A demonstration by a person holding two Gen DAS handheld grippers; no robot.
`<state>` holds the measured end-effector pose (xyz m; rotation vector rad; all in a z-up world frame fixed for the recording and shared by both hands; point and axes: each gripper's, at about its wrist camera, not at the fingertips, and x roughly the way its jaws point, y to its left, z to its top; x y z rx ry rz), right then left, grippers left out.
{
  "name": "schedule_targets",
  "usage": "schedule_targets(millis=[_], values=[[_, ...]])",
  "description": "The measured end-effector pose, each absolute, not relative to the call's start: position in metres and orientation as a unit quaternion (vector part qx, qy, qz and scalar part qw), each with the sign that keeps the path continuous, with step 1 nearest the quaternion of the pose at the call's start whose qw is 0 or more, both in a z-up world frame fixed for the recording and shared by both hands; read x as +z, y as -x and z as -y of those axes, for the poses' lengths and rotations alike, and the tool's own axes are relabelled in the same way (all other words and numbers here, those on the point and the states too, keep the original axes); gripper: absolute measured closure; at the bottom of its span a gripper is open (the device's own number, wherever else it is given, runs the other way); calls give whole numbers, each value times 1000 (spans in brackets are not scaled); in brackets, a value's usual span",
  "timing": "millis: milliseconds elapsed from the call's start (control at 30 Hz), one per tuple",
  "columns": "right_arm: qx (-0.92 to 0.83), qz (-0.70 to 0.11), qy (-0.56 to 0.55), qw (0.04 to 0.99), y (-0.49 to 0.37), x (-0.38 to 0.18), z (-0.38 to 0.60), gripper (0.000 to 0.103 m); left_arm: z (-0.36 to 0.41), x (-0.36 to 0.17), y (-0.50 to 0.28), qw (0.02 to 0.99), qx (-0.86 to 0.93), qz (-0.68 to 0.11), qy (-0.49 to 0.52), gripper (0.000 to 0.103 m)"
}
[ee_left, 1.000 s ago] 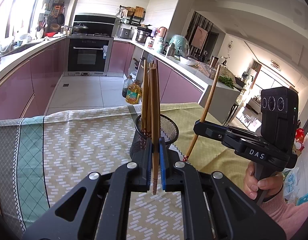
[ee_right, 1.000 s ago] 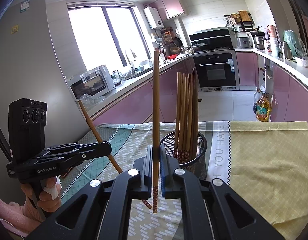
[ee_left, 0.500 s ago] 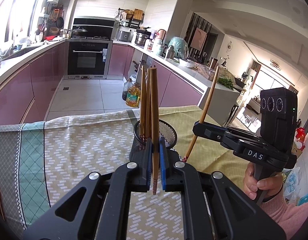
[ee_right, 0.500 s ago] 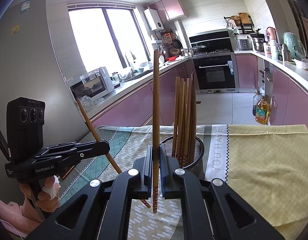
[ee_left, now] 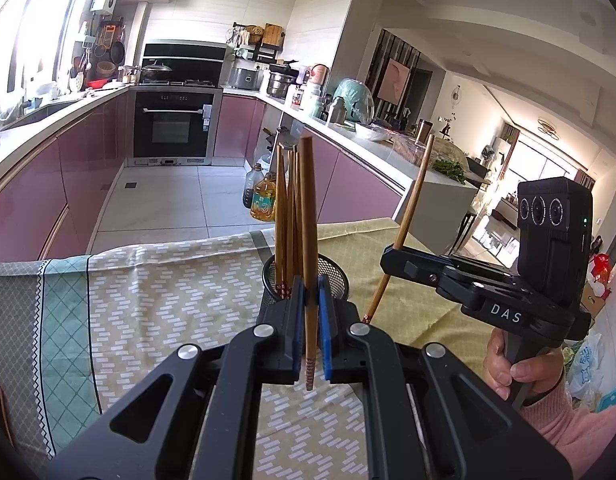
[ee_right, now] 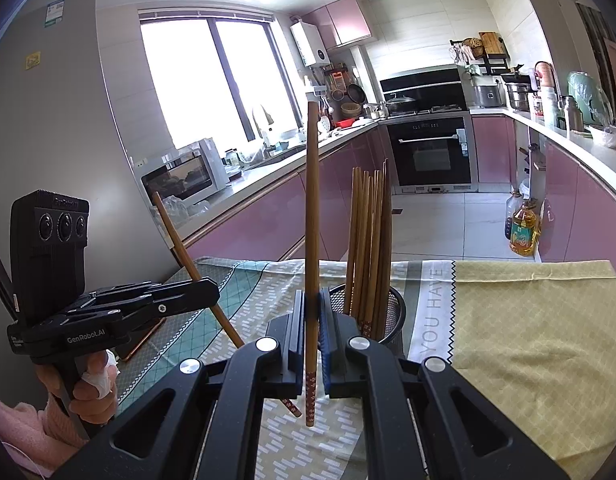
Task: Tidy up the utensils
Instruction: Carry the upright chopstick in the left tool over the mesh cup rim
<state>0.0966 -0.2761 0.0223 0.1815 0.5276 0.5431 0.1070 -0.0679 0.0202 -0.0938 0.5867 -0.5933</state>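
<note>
Tool [ee_left: 309,312]: slim round wood chopstick [ee_left: 308,220]

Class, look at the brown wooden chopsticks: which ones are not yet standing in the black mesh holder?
Two: the chopstick clamped in the left gripper and the chopstick in the right gripper. The rest stand in the black mesh holder.

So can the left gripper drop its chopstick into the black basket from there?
Probably yes. The left gripper, shut on its chopstick, sits right before the mesh basket, whose open top has room beside the standing chopsticks.
</note>
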Motion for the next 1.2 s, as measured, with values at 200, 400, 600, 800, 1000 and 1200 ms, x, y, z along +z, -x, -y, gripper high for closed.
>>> schedule_targets(millis=[200,400,600,800,1000,1200], values=[[265,-253,-86,926,-98,27,277,97,70,25,-108,915,-288,-278,43,95],[267,-249,-87,927,-100,30,277,97,73,29,-109,917,-289,-273,42,95],[267,-245,-87,928,-101,33,278,97,73,33,-109,917,-292,-268,41,95],[267,-239,-87,930,-101,39,280,97,73,39,-109,918,-295,-261,42,95],[267,-230,-87,932,-103,46,280,97,74,46,-109,920,-298,-250,42,95],[268,-223,-84,934,-107,53,280,97,75,51,-107,921,-301,-243,42,95]])
